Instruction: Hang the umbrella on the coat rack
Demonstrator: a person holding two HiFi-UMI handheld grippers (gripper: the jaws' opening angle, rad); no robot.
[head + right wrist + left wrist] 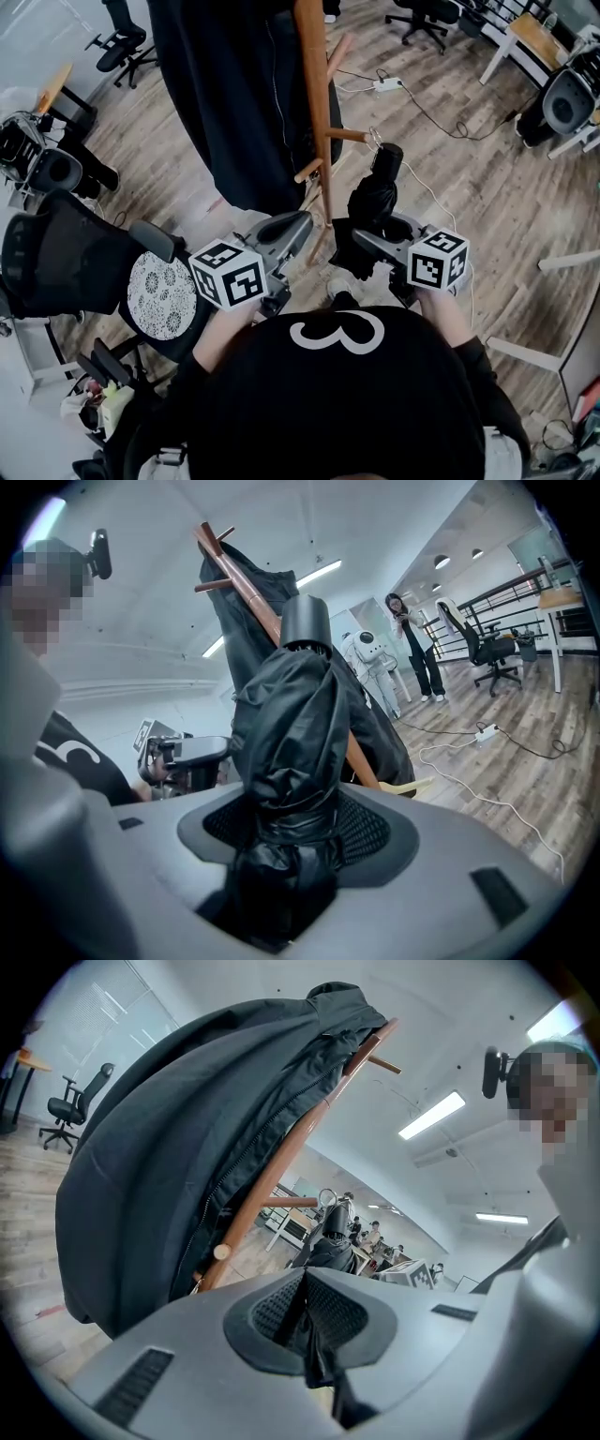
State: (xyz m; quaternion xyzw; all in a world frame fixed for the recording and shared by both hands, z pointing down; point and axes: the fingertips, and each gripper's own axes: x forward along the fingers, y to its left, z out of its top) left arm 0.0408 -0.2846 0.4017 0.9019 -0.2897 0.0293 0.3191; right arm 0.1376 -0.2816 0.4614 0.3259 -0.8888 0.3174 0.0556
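Note:
A wooden coat rack (314, 94) stands just ahead of me with a long black coat (234, 94) draped on its left side. My right gripper (361, 234) is shut on a folded black umbrella (375, 202), held upright to the right of the pole. The umbrella's handle end (386, 157) and its small loop (375, 139) sit next to a bare peg (349, 135). The right gripper view shows the umbrella (291, 752) bunched between the pads. My left gripper (302, 228) is shut beside the pole's lower part, with nothing seen in it; its own view shows the pole (281, 1171), coat (169, 1166) and umbrella (333, 1237).
An office chair with a patterned seat (159, 291) stands close at my left. A power strip and cable (386, 84) lie on the wood floor behind the rack. Desks and chairs (534, 37) line the far right, and a white leg (572, 261) juts in. A person (412, 649) stands far off.

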